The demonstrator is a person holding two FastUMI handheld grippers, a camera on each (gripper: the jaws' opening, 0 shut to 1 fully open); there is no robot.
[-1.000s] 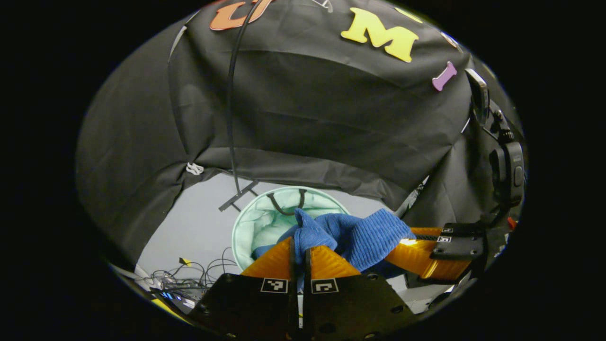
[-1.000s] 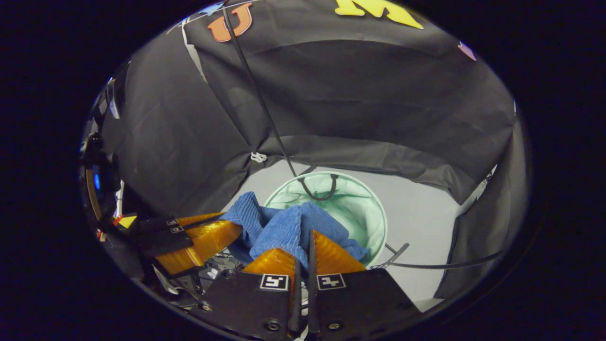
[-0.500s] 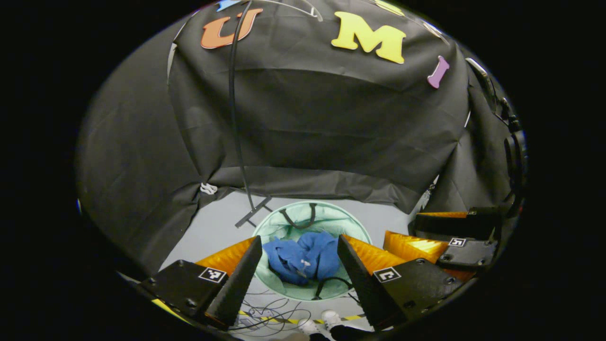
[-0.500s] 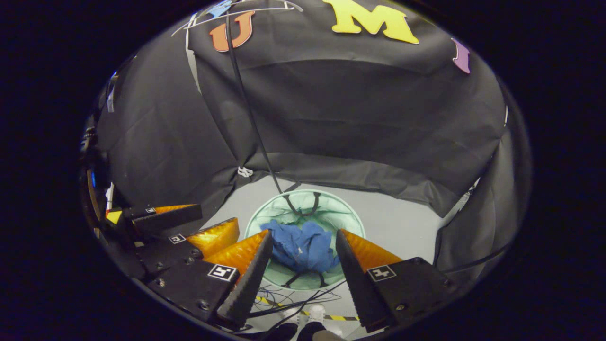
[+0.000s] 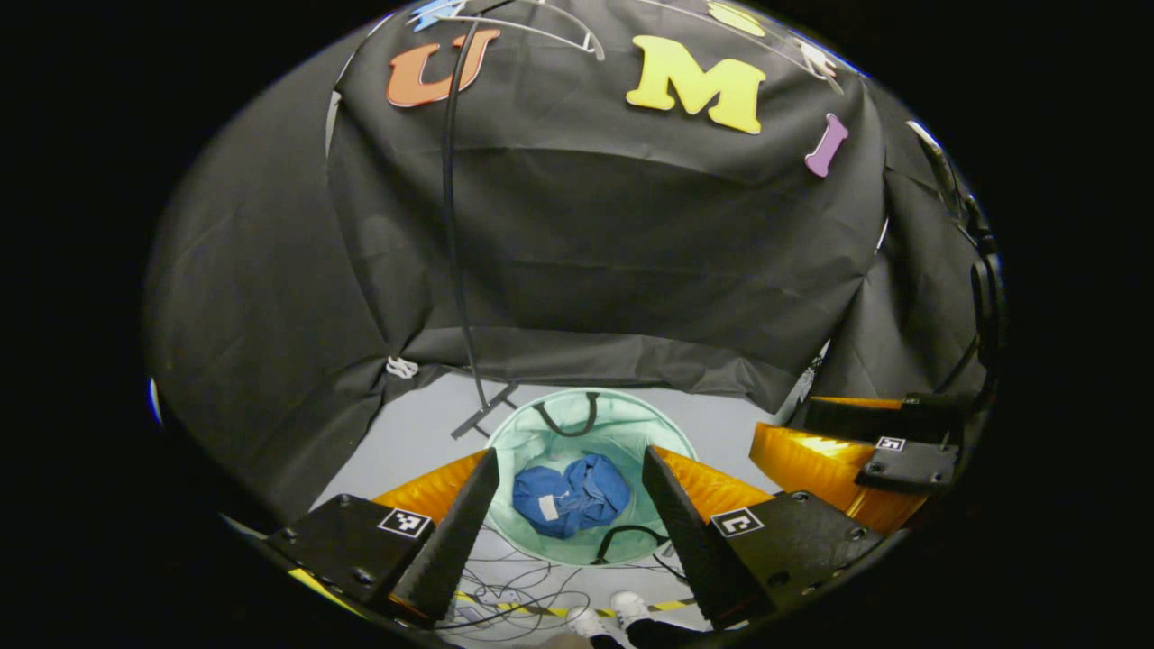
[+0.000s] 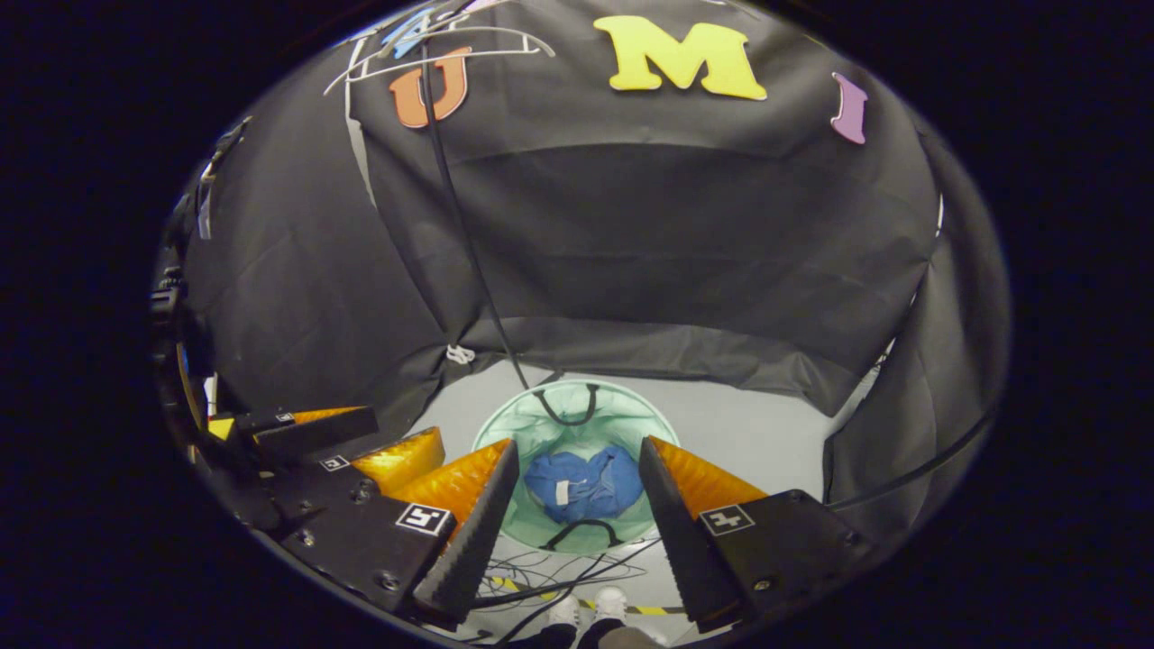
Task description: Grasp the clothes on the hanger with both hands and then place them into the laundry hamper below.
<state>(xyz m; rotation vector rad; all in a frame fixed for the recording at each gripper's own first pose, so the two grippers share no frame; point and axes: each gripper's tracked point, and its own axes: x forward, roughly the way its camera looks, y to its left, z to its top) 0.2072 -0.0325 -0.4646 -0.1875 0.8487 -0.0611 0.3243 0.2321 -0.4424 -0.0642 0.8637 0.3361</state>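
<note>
A blue knitted garment (image 5: 571, 496) lies crumpled at the bottom of the round mint-green hamper (image 5: 523, 433) on the floor. In the right gripper view the same garment (image 6: 584, 484) rests inside the hamper (image 6: 505, 433). My left gripper (image 5: 570, 496) hangs above the hamper, open, with nothing between its fingers. My right gripper (image 6: 577, 487) is open too, also high over the hamper. The right gripper (image 5: 847, 455) appears at the right of the left gripper view; the left gripper (image 6: 361, 442) appears at the left of the right gripper view. A bare white hanger (image 6: 442, 45) hangs at the top.
A black stand pole (image 5: 455, 225) runs down to its foot (image 5: 484, 410) just behind the hamper. Loose cables (image 5: 505, 590) and yellow-black tape lie on the grey floor in front. A person's white shoes (image 5: 599, 617) show at the bottom edge.
Both grippers opened and let go of the blue garment, which dropped into the hamper. Both grippers have since risen, so the hamper looks smaller and the hanger comes into view.
</note>
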